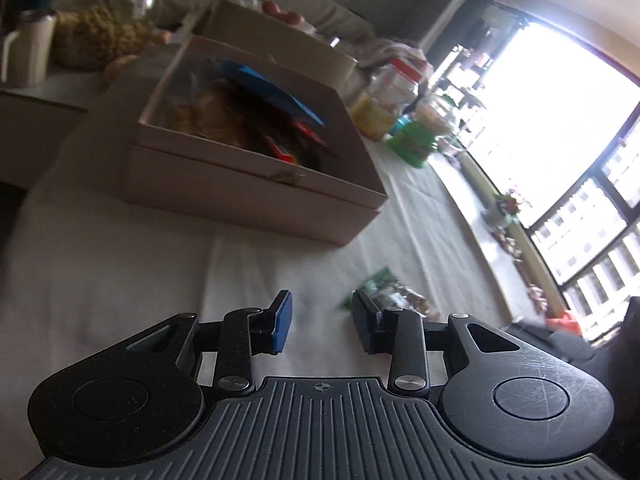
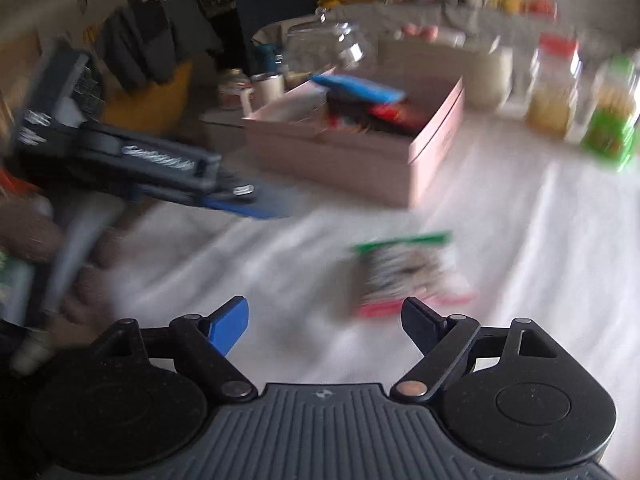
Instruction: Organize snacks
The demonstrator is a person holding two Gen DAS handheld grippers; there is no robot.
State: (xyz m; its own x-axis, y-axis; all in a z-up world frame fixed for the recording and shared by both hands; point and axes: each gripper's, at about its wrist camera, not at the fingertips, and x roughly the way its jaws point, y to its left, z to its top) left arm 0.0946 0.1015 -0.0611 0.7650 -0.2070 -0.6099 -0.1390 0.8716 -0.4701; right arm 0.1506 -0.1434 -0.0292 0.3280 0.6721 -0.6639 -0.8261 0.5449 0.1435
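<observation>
Both jaws stand parted and hold nothing: the left gripper (image 1: 322,322) and the right gripper (image 2: 326,320) hang over a bench draped in a creased white cloth (image 2: 540,240). A bright barred window (image 1: 560,120) lights the room, and jars (image 2: 554,84) line the bench's far edge. Motion blur smears the right view, so labels cannot be read. One snack packet (image 2: 408,272), green-topped with a red lower edge, lies flat on the cloth, apart from an open pink box (image 2: 352,152) already holding packets.

Green-topped snack packet (image 2: 408,272) lies flat before pink box (image 2: 352,152).
</observation>
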